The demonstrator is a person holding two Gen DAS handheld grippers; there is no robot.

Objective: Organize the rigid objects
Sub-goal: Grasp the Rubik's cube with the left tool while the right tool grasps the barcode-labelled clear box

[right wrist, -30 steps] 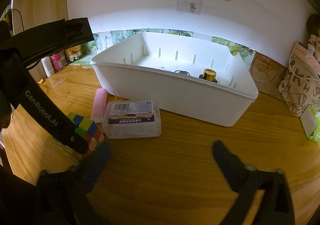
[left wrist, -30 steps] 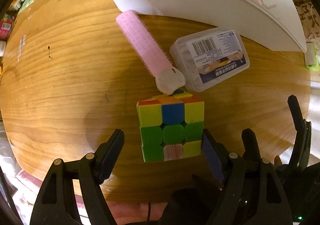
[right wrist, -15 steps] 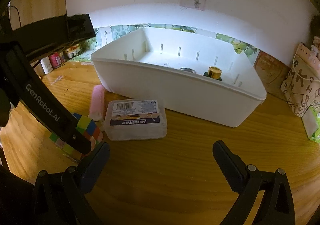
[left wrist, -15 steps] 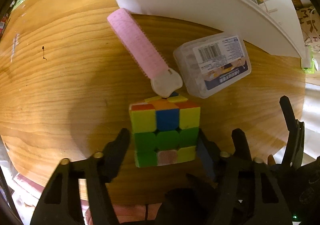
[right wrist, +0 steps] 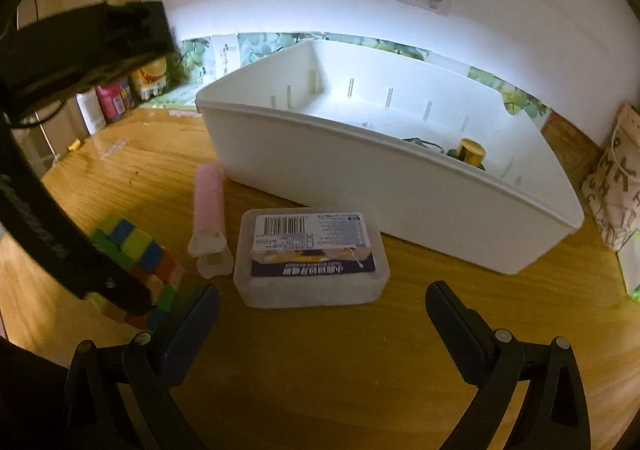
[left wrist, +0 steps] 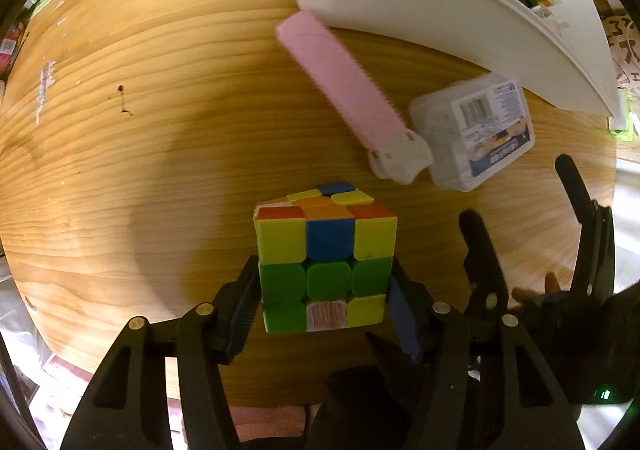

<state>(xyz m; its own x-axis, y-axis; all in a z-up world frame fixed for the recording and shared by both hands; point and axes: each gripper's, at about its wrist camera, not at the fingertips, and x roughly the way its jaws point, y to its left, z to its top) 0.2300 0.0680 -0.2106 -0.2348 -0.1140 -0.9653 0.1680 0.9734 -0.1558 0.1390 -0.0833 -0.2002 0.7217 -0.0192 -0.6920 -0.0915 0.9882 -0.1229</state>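
Cube (left wrist: 325,266) now sits clamped between the left tongs (left wrist: 322,302), which stood apart from it a moment ago; it looks ready to lift off the worktop (left wrist: 140,153) toward the far white bin (right wrist: 400,177). Right tongs (right wrist: 322,324) hang released near the clear box (right wrist: 314,258).

Black plastic tongs (left wrist: 324,302), silver screws, blue finger pads (left wrist: 402,324), green indicator light.
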